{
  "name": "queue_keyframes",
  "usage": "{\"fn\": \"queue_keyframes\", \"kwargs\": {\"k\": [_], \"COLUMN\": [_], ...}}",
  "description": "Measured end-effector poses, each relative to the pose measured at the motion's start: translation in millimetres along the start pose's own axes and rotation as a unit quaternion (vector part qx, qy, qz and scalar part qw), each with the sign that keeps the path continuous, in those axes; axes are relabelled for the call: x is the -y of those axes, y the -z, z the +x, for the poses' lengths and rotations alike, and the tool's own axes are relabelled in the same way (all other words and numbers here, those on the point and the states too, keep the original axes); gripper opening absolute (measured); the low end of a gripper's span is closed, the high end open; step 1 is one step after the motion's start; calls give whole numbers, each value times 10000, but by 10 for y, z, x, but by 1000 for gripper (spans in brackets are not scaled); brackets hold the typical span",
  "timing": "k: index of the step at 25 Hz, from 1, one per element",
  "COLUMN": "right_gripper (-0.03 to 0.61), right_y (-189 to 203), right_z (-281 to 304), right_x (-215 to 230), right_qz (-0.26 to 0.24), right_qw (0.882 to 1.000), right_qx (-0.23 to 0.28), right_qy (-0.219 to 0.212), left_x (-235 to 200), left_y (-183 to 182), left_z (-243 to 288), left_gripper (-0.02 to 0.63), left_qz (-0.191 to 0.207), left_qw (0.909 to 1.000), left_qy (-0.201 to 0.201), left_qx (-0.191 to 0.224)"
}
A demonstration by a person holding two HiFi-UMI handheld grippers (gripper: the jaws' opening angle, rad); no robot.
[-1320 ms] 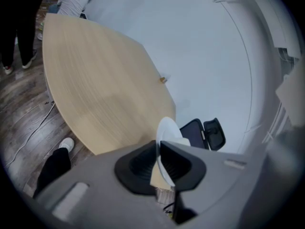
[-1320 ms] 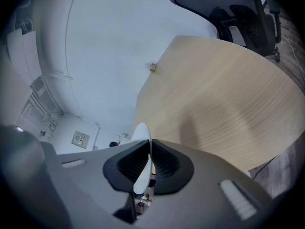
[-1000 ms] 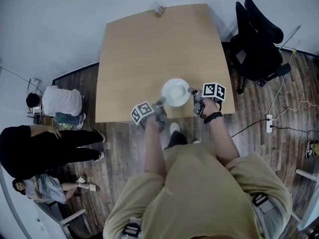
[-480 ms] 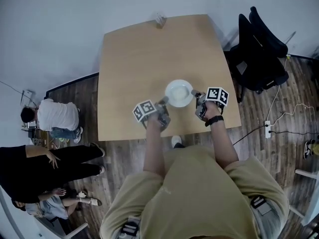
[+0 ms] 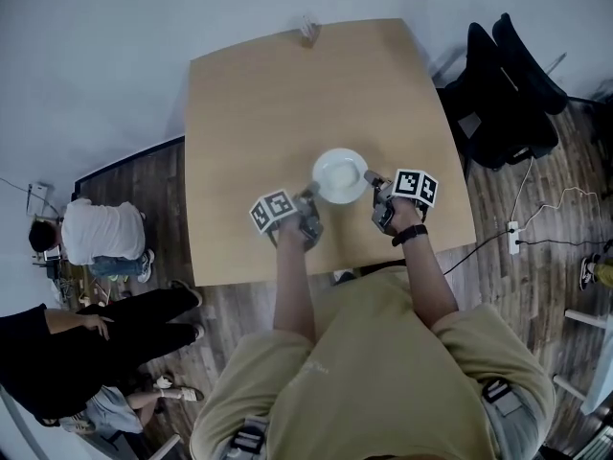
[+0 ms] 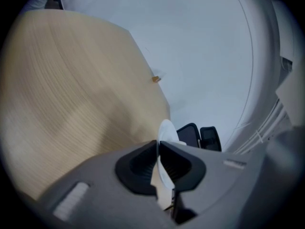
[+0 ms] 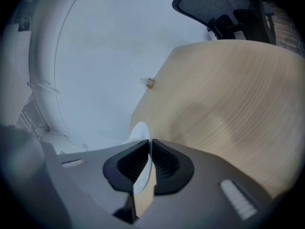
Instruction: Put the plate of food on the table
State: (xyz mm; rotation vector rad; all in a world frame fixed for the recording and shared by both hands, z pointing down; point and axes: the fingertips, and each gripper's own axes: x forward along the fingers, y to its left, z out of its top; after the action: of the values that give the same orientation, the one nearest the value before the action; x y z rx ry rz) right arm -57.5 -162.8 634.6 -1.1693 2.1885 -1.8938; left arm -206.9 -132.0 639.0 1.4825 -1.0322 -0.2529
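A white round plate with pale food on it hangs over the near half of the wooden table. My left gripper is shut on the plate's near-left rim, and my right gripper is shut on its right rim. In the left gripper view the plate stands edge-on, pinched between the dark pads. The right gripper view shows the same: the plate's rim is clamped between the pads, with the table beyond.
A small object stands at the table's far edge. A black office chair is at the table's right. People sit and stand on the wooden floor at the left. A power strip lies on the floor at the right.
Both grippers have carried the plate forward from the table's near edge to further over the tabletop. The person has stepped closer to the table.
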Motion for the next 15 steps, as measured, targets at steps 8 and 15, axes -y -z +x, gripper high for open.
{"fn": "queue_keyframes", "kwargs": {"k": [8,15], "right_gripper": [26,28], "right_y": [-301,-723], "right_z": [300,636], "right_x": [330,484], "right_qz": [233,350], "right_qw": [9993,9987], "right_qx": [-180,-267], "right_qy": [220,267], "left_x": [-162,-133], "left_y": [-121,-451], "left_z": [447,898], "left_gripper": [21,21], "left_qz": [-107,25], "left_qw": [9995,9989], "left_qy": [-209,-415], "left_qx": [-212,-227]}}
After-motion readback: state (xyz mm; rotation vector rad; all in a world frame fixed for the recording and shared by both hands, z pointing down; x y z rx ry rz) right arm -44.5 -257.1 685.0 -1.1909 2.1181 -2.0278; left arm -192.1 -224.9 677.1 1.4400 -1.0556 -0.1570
